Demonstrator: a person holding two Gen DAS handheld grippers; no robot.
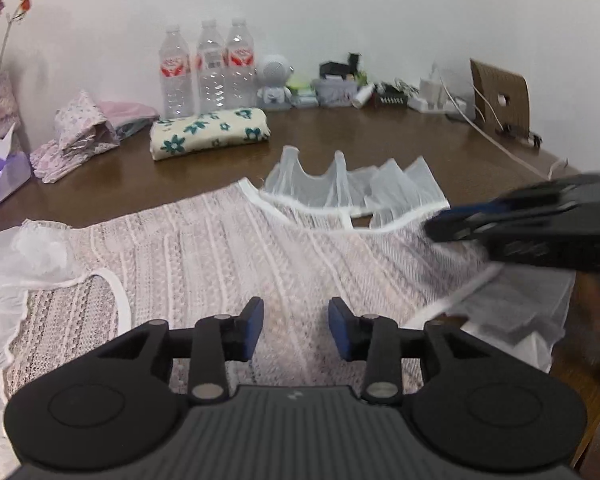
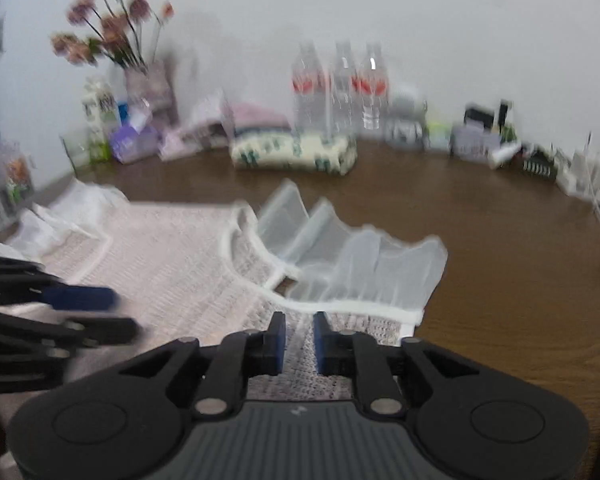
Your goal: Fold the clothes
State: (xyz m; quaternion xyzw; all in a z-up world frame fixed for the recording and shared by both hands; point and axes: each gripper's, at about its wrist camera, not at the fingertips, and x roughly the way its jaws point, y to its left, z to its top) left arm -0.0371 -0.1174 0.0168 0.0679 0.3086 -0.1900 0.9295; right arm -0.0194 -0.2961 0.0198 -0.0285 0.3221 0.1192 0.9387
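Left wrist: left tool (image 1: 296, 328) spread over lace garment (image 1: 220, 248), right wrist: right tool (image 2: 300, 342) narrowly parted, blurred.

Along the white wall (image 1: 340, 8) we see three clear plastic water bottles with red labels (image 1: 208, 68) standing side by side on the brown wooden table (image 1: 360, 136). Just right of them sits a small white round-headed robot figurine (image 1: 274, 80), then a clutter of small boxes and containers (image 1: 336, 84), blurred. A brown perforated cardboard panel (image 1: 500, 96) stands upright at the far right with white cables (image 1: 500, 144) trailing beside it. At the left we find a purple tissue box (image 1: 2, 176) and pink artificial flowers (image 2: 104, 28).
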